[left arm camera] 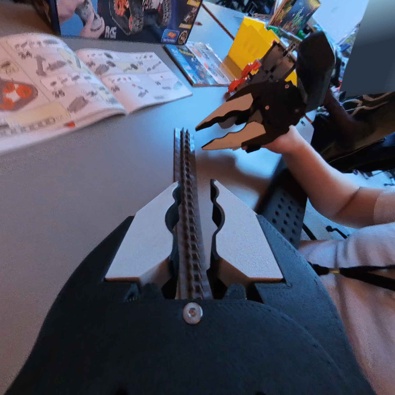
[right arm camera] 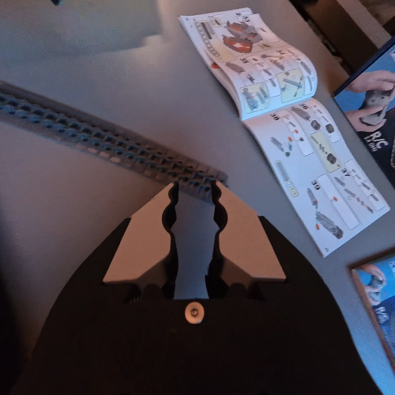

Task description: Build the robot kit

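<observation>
Your left gripper (left arm camera: 194, 181) had its fingers apart, with the grey toothed track strip (left arm camera: 185, 171) running straight up the gap between them. It sat against the left finger's pad and clear of the right one, so it wasn't clamped from both sides. Only the left wrist view showed that. It also showed your right gripper (left arm camera: 199, 137) held up off the grey table (left arm camera: 85, 192) in your right hand (left arm camera: 280, 143), fingertips parted and just beside the far end of the strip, not touching it as far as I could tell.

The right wrist view gave you the other angle. There the track strip (right arm camera: 106, 141) lay as a long curved band across the table (right arm camera: 106, 64), and its near end sat right at the tips of your right gripper (right arm camera: 194, 184), which were spread with nothing between them. Whether the tips touched the strip was too blurry to call.

Around it: the open instruction booklet (left arm camera: 89, 74) lay flat on the table to the left of the strip, well apart from it. It was much sharper in the right wrist view, instruction booklet (right arm camera: 288, 119). Behind it stood a blue toy box (left arm camera: 128, 19), and further right a yellow box (left arm camera: 248, 42). Your bare forearm (left arm camera: 320, 186) blocked the lower right of the left view.
</observation>
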